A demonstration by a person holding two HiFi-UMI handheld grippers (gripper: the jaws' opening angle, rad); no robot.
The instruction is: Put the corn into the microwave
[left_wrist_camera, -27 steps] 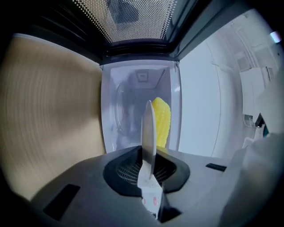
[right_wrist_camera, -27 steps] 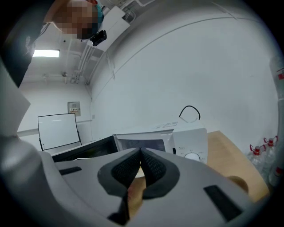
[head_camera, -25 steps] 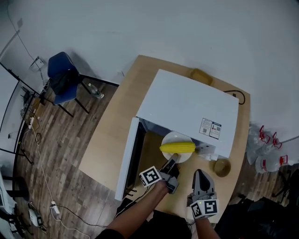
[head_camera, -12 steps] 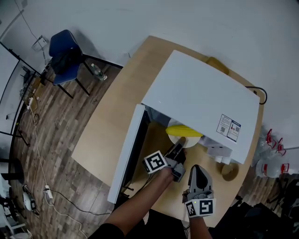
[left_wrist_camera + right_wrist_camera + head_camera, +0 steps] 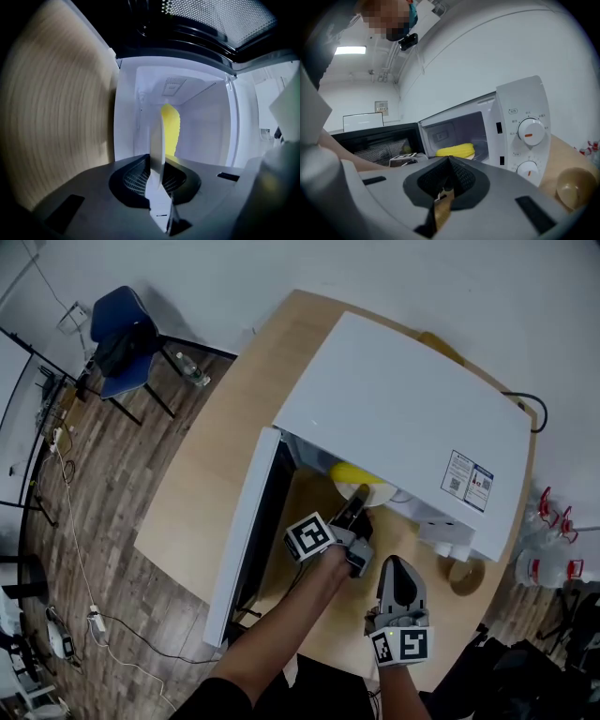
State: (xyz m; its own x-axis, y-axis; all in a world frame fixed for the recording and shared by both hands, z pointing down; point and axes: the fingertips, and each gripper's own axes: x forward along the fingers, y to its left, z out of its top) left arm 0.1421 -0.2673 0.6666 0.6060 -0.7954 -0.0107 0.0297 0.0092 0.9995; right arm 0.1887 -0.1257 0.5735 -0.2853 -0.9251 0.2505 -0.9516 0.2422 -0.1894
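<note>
The yellow corn lies on a white plate that sits half inside the mouth of the white microwave. My left gripper is shut on the plate's near rim and points into the cavity. In the left gripper view the plate is edge-on between the jaws, with the corn beyond it against the white inner walls. My right gripper hangs shut and empty in front of the control panel. In the right gripper view the corn shows inside the open cavity.
The microwave door stands swung open to the left. A small wooden bowl sits on the table right of the microwave, seen beside the two knobs. A blue chair stands on the floor far left.
My left gripper has carried the plate and corn from in front of the opening into the cavity's mouth, so the corn is now partly under the top. The right gripper stays close behind.
</note>
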